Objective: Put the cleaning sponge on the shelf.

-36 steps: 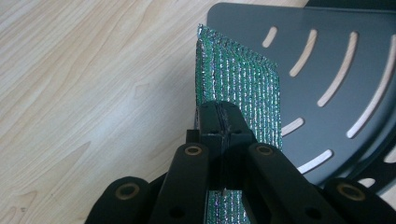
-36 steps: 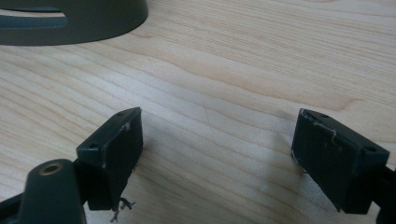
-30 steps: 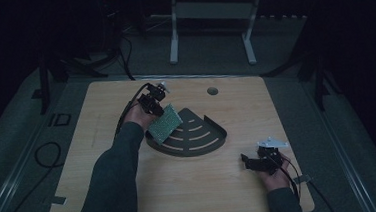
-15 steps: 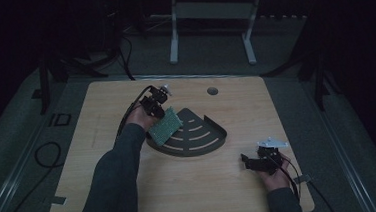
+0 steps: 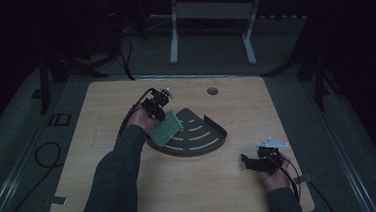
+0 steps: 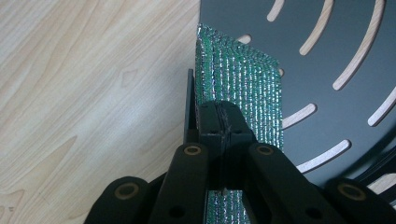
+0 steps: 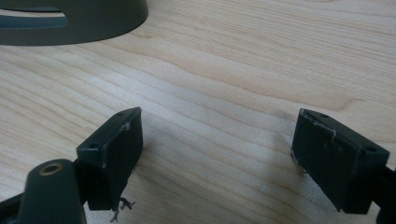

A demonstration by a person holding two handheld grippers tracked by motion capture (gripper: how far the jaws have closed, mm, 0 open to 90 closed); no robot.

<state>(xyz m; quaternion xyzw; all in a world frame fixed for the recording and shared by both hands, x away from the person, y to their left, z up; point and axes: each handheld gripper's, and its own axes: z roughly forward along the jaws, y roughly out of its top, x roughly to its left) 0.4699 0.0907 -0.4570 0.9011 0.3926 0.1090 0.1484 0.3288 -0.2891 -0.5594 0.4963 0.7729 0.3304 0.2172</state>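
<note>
High view: your left gripper [image 5: 157, 107] sits near the middle of the table [image 5: 107, 192], at the left edge of the dark tray [image 5: 199, 145], and it is pinching the green pad [image 5: 164, 129]. The pad stands tilted, its lower end over the tray's left corner, its upper end clamped in your jaws. The tray is a quarter-round shelf with curved slots and a raised rim along its right side; it lies flat on the wood, just right of your left hand [image 5: 139, 120].

Left gripper view: your jaws are pressed together on the pad's [image 6: 247, 93] edge, with its woven, glittery green face running away from you. Behind the pad is the slotted tray floor [image 6: 327, 70]; to the left of it is bare table [image 6: 93, 93]. The pad's far corner lies right at the tray's straight edge, though you cannot tell whether it touches the tray.

Right gripper view: your right gripper [image 7: 217, 158] is spread wide, nothing between the jaws, hanging low over bare wood. The tray's curved wall [image 7: 84, 21] shows at the top left, well apart from it.

In the high view your right gripper [image 5: 260, 161] is near the table's front right corner, with your right hand [image 5: 276, 177] behind it.
</note>
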